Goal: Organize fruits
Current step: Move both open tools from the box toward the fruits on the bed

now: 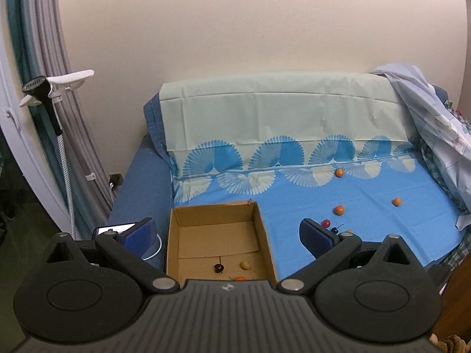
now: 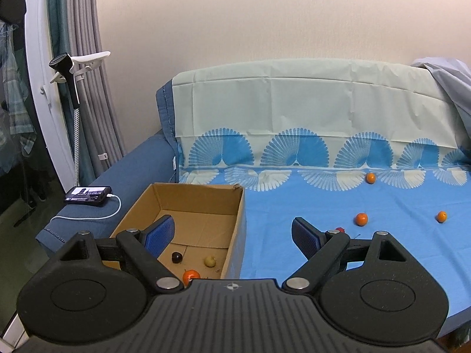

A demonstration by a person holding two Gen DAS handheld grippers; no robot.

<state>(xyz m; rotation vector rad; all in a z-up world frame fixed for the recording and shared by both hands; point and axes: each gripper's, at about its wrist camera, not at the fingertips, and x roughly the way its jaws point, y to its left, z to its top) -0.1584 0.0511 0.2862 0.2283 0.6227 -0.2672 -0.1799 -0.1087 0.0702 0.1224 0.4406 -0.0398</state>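
An open cardboard box (image 1: pixel 173 235) (image 2: pixel 238 220) stands on the blue sheet at the sofa's left. Inside lie a dark fruit (image 1: pixel 218 268) (image 2: pixel 176 256), a yellow fruit (image 1: pixel 244 264) (image 2: pixel 210 261) and an orange (image 1: pixel 240 278) (image 2: pixel 190 276). Three oranges lie loose on the sheet (image 1: pixel 339 210) (image 1: pixel 396 201) (image 1: pixel 339 172) (image 2: pixel 361 219) (image 2: pixel 441 216) (image 2: pixel 370 178). A red fruit (image 1: pixel 325 222) (image 2: pixel 340 230) and a dark cherry (image 1: pixel 335 230) sit by the right fingers. My left gripper (image 1: pixel 226 232) is open and empty above the box. My right gripper (image 2: pixel 232 232) is open and empty, straddling the box's right wall.
A phone (image 2: pixel 88 195) on a white cable (image 2: pixel 114 209) lies on the sofa's left arm. A steamer stand (image 1: pixel 56 94) and curtains are at the left. Crumpled cloth (image 1: pixel 435 123) is heaped at the sofa's right end. The sofa back (image 2: pixel 294 103) rises behind the sheet.
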